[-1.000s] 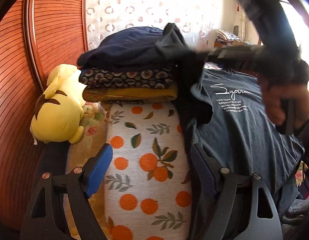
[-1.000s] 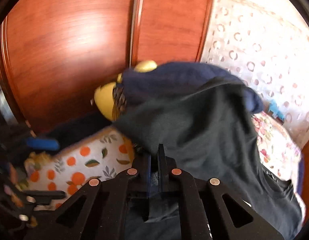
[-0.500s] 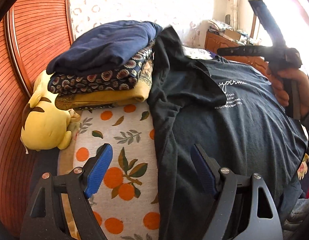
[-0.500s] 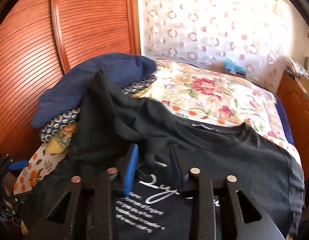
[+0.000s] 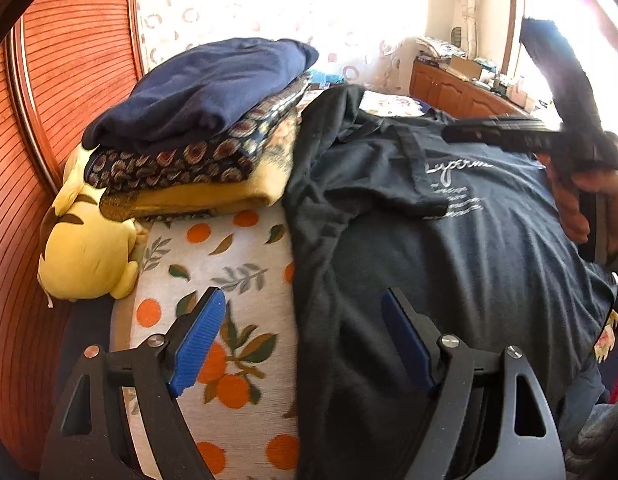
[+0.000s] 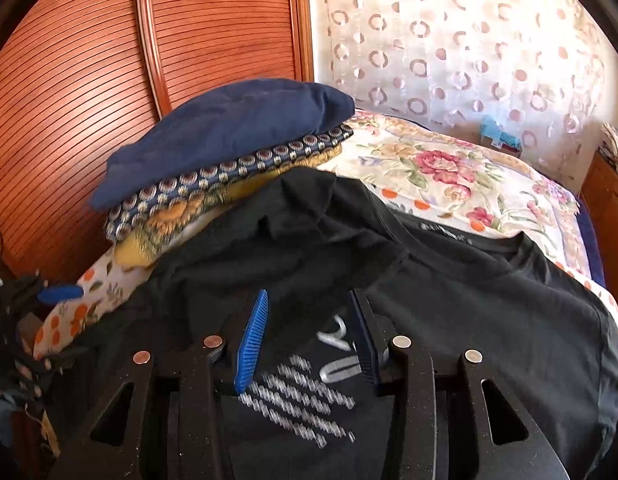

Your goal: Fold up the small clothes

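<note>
Left wrist view first, from its left edge: a yellow plush toy (image 5: pixel 85 256) sits wedged against the ribbed wooden door (image 5: pixel 69 80), out of my way. Just beside it is the stack of folded clothes (image 5: pixel 197 136), navy on top, a patterned piece under it and yellow at the bottom; I judge it is parked at the far end so the orange-print cover (image 5: pixel 229 256) stays free as my folding surface. My left gripper (image 5: pixel 305 340) hangs over the near edge of the dark T-shirt (image 5: pixel 449 280), jaws spread wide with nothing between them, one pad over the orange print and the other over the shirt. The shirt lies chest-up, white lettering showing, one sleeve (image 5: pixel 369 176) turned in over the chest, which reads as the first fold laid. Further right, a hand (image 5: pixel 589 204) grips my other tool.

Right wrist view: my right gripper (image 6: pixel 309 332) hovers low over the lettering, jaws opening, and no cloth is pinched between the pads. Behind the shirt lies a floral bedspread (image 6: pixel 449 172). I see no basket or box; the stack is the only place holding finished pieces.
</note>
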Tool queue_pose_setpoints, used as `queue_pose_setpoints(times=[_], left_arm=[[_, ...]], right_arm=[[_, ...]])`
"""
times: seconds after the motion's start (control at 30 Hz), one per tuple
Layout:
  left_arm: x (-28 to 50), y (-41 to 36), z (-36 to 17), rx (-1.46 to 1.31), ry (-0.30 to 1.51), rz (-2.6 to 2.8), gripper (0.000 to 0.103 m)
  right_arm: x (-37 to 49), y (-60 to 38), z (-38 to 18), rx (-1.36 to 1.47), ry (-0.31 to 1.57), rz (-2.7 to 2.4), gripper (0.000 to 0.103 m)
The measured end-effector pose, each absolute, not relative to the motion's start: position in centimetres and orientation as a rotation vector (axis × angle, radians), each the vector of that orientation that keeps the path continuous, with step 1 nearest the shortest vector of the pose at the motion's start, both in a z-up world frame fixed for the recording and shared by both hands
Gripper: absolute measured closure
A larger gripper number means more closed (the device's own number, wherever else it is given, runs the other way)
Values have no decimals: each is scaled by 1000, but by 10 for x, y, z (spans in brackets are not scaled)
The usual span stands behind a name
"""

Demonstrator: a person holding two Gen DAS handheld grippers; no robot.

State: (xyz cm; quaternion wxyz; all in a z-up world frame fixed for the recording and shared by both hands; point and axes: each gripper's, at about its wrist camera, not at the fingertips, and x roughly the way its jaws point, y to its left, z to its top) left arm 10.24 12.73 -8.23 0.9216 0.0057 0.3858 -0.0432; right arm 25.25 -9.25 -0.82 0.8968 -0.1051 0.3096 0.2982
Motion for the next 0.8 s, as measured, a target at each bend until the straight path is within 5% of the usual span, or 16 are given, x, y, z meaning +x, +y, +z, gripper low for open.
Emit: queue_pose_setpoints(times=[0.8], left_arm=[[203, -52, -57, 177, 762, -340, 22]], right_arm=[[178, -397, -6, -54, 619, 255, 52]])
